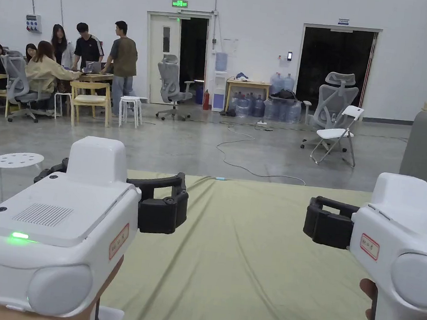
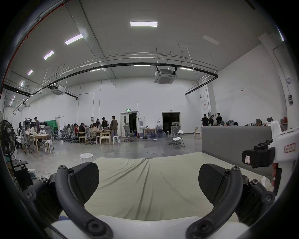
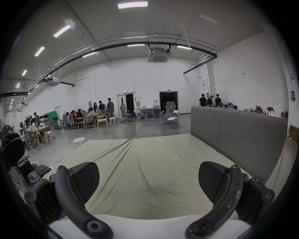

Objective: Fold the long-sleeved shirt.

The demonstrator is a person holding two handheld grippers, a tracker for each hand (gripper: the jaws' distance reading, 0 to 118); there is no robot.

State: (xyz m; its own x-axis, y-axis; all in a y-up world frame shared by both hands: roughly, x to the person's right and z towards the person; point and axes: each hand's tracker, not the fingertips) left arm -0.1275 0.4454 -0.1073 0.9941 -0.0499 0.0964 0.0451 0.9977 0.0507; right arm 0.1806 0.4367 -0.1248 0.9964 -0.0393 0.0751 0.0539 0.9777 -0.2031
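The left gripper [image 1: 174, 204] is held level above the near left part of a bed covered with a pale green sheet [image 1: 244, 266]; its jaws are spread wide with nothing between them, as seen in the left gripper view [image 2: 148, 181]. The right gripper [image 1: 318, 221] is held at the same height above the near right part of the bed, well apart from the left one, and its jaws are likewise spread wide and empty in the right gripper view [image 3: 148, 181]. Both are pointed toward the far edge of the bed. The sheet is creased, with folds running to the middle of the far edge. A grey headboard [image 3: 234, 137] is seen along the right edge. No long-sleeved shirt can be made out on the sheet. Beyond the far edge, a white stool [image 1: 16, 161], a folding chair [image 1: 337, 133] and water bottles [image 1: 261, 107] stand on the concrete floor.
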